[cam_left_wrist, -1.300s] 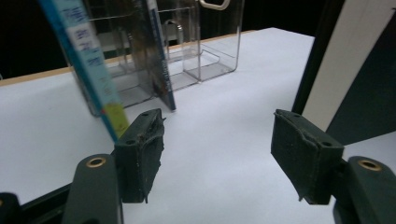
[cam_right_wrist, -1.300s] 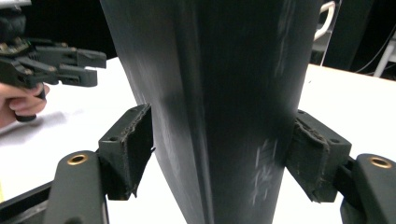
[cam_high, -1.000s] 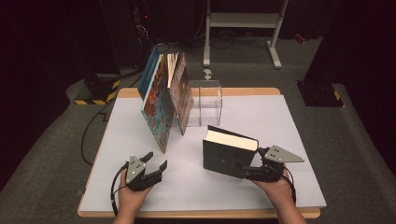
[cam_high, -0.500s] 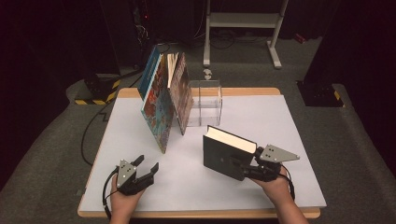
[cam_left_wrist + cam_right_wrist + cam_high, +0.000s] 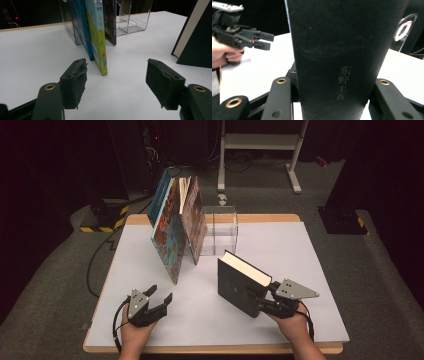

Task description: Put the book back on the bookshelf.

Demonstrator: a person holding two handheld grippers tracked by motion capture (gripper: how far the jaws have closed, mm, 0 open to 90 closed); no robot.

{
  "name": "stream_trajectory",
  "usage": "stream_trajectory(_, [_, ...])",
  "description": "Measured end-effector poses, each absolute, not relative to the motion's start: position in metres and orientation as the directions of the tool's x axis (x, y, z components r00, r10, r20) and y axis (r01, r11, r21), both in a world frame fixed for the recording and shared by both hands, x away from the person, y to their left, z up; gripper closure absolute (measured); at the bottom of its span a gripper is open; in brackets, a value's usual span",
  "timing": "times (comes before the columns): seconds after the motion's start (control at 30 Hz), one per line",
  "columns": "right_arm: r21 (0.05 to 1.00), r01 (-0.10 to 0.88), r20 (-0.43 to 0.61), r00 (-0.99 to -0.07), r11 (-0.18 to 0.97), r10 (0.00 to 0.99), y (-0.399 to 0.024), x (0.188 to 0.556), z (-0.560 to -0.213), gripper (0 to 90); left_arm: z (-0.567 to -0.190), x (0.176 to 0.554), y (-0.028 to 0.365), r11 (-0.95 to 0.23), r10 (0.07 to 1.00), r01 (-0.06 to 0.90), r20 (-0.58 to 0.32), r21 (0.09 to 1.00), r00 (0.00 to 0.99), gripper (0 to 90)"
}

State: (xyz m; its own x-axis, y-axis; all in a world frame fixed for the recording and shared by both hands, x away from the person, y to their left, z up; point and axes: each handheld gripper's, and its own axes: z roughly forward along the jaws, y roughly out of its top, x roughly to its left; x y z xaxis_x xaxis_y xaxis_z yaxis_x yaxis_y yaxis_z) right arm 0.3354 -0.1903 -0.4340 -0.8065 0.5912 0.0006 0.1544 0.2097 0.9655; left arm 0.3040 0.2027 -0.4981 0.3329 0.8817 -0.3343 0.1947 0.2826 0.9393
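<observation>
The black book (image 5: 239, 282) stands upright on the white worktop (image 5: 300, 250), spine toward the person, well apart from the clear acrylic holder (image 5: 222, 227) where the other books (image 5: 175, 227) lean to one side. The right gripper (image 5: 264, 299) has it by the spine: its jaws have just been closing, and in the right gripper view they sit on either side of the book (image 5: 337, 50), pressing the covers near the bottom edge. Taking it low and by the spine keeps the pages shut and lets the book stay standing on its own edge, which likely suits lifting it toward the holder without it flopping open. The left gripper (image 5: 157, 301) rests near the front left of the worktop with its jaws wide apart and nothing between them; its own view looks across bare worktop toward the leaning books (image 5: 97, 37). Held back there, it seems ready to steady that slanting row when the black book arrives
</observation>
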Motion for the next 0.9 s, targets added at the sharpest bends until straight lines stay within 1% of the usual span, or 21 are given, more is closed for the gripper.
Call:
stream_trajectory(0.1, [0.966,0.137,-0.035,-0.774,0.221,0.632,-0.189,0.335,-0.432,53.9,-0.498,0.304,0.205,0.289,0.882,0.192,-0.339,0.938,0.327,33.1])
stream_trajectory(0.13, [0.966,0.137,-0.035,-0.774,0.221,0.632,-0.189,0.335,-0.432,53.9,-0.498,0.304,0.205,0.289,0.882,0.192,-0.339,0.938,0.327,33.1])
stream_trajectory(0.2, [0.97,0.146,-0.026,-0.728,0.192,0.685,-0.192,0.339,-0.432,53.8,-0.498,0.304,0.206,0.293,0.882,0.192,-0.342,0.937,0.324,33.1])
stream_trajectory(0.33, [0.97,0.14,-0.05,-0.68,0.197,0.732,-0.195,0.341,-0.432,53.8,-0.498,0.303,0.206,0.292,0.884,0.191,-0.341,0.937,0.32,33.1])
stream_trajectory(0.4, [0.97,0.149,-0.045,-0.664,0.191,0.747,-0.196,0.342,-0.433,53.7,-0.498,0.303,0.206,0.291,0.885,0.189,-0.339,0.938,0.319,33.1])
stream_trajectory(0.47, [0.972,0.158,-0.027,-0.66,0.174,0.751,-0.198,0.343,-0.434,53.6,-0.498,0.303,0.206,0.291,0.885,0.188,-0.339,0.938,0.319,33.1])
stream_trajectory(0.63, [0.97,0.161,-0.033,-0.659,0.184,0.751,-0.197,0.339,-0.436,52.6,-0.497,0.303,0.205,0.293,0.883,0.192,-0.342,0.937,0.322,33.1])
stream_trajectory(0.77, [0.97,0.187,0.001,-0.65,0.159,0.76,-0.2,0.337,-0.438,51.3,-0.497,0.303,0.203,0.288,0.881,0.194,-0.339,0.938,0.331,33.1])
stream_trajectory(0.9, [0.964,0.207,0.01,-0.65,0.165,0.76,-0.199,0.338,-0.435,49.7,-0.498,0.304,0.202,0.287,0.877,0.196,-0.339,0.938,0.34,33.1])
